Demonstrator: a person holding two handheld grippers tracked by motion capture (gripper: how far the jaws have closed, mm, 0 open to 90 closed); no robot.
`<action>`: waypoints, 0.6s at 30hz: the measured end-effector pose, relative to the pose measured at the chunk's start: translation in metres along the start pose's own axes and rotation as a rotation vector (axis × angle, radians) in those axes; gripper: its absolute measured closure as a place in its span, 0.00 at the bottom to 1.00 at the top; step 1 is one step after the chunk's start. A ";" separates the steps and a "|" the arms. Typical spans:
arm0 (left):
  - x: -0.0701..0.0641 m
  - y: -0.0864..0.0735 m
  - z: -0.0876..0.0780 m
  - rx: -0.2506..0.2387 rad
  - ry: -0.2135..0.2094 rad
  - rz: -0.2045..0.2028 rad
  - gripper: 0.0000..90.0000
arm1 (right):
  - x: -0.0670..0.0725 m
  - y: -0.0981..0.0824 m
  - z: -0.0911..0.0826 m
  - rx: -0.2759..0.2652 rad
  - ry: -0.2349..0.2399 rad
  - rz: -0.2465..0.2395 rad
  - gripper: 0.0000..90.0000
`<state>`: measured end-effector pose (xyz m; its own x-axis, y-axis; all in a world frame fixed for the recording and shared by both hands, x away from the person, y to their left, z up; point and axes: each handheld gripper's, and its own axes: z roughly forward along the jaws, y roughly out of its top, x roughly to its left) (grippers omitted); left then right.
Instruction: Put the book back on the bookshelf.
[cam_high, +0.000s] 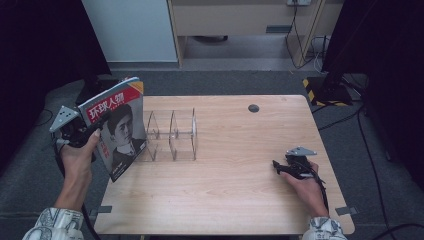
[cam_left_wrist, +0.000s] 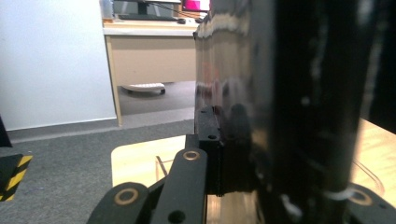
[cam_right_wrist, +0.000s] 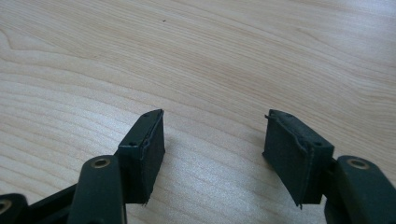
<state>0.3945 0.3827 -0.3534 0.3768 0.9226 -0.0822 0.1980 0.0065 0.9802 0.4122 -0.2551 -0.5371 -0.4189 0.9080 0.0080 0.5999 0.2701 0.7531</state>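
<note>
At table's left edge, left gripper (cam_high: 82, 131) pinching magazine (cam_high: 120, 127) by its outer edge, holding it upright, just beside clear divider rack (cam_high: 172, 134). Magazine looking light, thin, floppy, with glossy slippery cover; likely sagging if gripped at corner, so gripping mid-edge near spine seeming safest. Right gripper (cam_high: 280, 167) resting on table (cam_high: 240, 190), well apart, jaws spread, holding nothing.

Black tongs (cam_high: 277, 166) w/ brass rivets, grey tri plates; patterned white sleeves (cam_high: 55, 221).
</note>
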 end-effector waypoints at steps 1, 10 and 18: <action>0.001 -0.001 0.001 -0.006 0.002 -0.008 0.96 | 0.000 0.000 0.000 -0.001 0.000 0.002 0.42; 0.001 -0.009 0.011 -0.018 0.010 0.003 0.96 | 0.000 0.000 0.000 -0.001 0.000 0.002 0.42; -0.002 -0.015 0.017 -0.029 0.018 0.015 0.96 | 0.000 0.000 0.000 -0.001 -0.001 0.000 0.42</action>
<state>0.4066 0.3739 -0.3706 0.3632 0.9295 -0.0646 0.1664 0.0035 0.9861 0.4123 -0.2551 -0.5372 -0.4184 0.9083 0.0077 0.5991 0.2696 0.7539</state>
